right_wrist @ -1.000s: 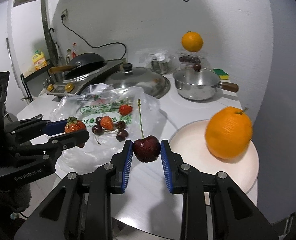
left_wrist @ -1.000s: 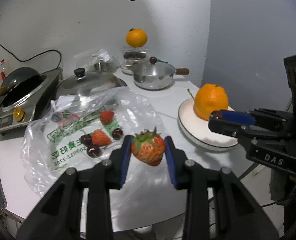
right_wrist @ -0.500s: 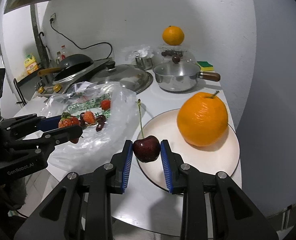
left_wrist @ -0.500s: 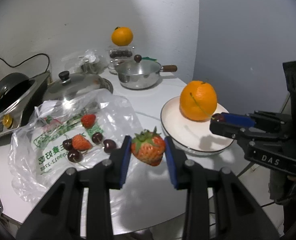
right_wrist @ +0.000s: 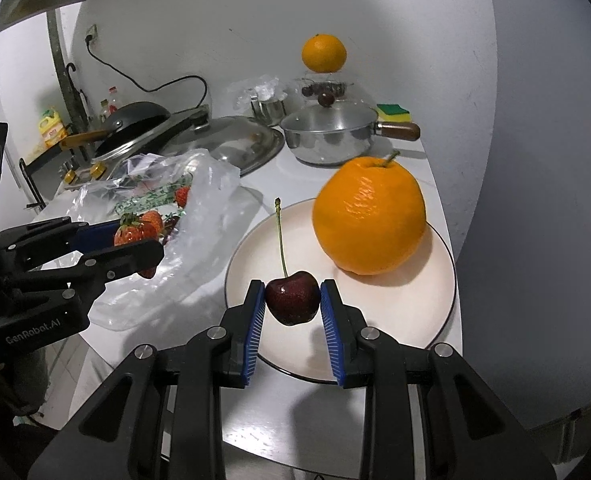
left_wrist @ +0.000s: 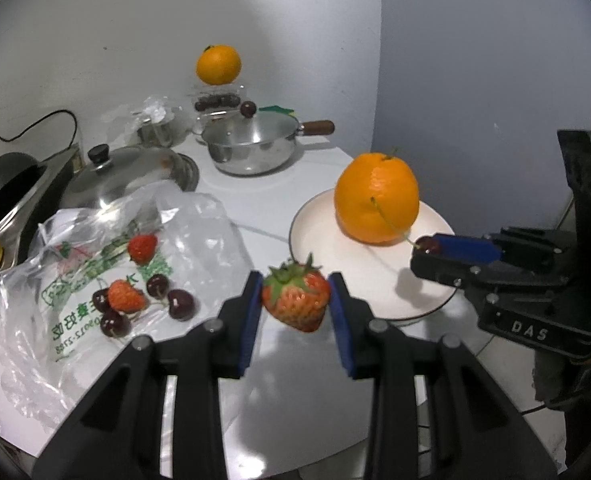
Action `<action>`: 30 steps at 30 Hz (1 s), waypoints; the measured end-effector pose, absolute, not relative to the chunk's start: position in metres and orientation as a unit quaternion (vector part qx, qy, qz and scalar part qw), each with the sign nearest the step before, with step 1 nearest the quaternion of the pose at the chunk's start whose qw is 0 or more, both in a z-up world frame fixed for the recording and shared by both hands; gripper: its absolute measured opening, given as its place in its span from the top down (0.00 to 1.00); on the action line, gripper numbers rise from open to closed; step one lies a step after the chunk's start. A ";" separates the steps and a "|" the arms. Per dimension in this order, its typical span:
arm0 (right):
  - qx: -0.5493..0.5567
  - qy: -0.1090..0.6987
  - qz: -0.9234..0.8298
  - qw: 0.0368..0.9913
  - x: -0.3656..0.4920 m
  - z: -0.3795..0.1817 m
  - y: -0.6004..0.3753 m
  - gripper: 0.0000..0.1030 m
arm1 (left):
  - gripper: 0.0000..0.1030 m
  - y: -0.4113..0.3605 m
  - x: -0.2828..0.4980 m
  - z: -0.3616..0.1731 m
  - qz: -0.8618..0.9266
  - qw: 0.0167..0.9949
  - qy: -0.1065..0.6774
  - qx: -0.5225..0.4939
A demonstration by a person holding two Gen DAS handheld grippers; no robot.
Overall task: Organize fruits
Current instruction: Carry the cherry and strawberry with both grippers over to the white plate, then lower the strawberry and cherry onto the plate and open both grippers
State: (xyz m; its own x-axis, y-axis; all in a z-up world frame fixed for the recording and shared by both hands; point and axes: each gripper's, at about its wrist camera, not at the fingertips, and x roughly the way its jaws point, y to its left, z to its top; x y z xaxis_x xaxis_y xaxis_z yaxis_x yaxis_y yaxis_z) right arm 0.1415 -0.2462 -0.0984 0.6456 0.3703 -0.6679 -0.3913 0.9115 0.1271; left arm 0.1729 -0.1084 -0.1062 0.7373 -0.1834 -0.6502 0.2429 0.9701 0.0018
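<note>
Left wrist view: the left gripper [left_wrist: 296, 300] is clamped on a strawberry [left_wrist: 296, 301], held above the table edge beside the white plate [left_wrist: 315, 228] carrying an orange [left_wrist: 376, 198]

Right wrist view: the right gripper [right_wrist: 293, 300] is clamped on a cherry [right_wrist: 293, 297] over that plate's near rim

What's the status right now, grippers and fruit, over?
Left gripper shut on strawberry. Right gripper shut on cherry, over plate beside orange. Nothing in the way.
</note>
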 end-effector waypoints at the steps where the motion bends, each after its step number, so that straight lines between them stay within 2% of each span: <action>1: -0.014 0.366 0.210 0.907 0.142 -0.100 -0.248 0.70 | 0.67 -0.110 0.175 -0.107 -0.116 0.930 0.345 0.044; 30: 0.000 0.399 0.229 0.888 0.181 -0.127 -0.255 0.71 | 0.67 -0.141 0.241 -0.137 -0.140 0.913 0.381 0.037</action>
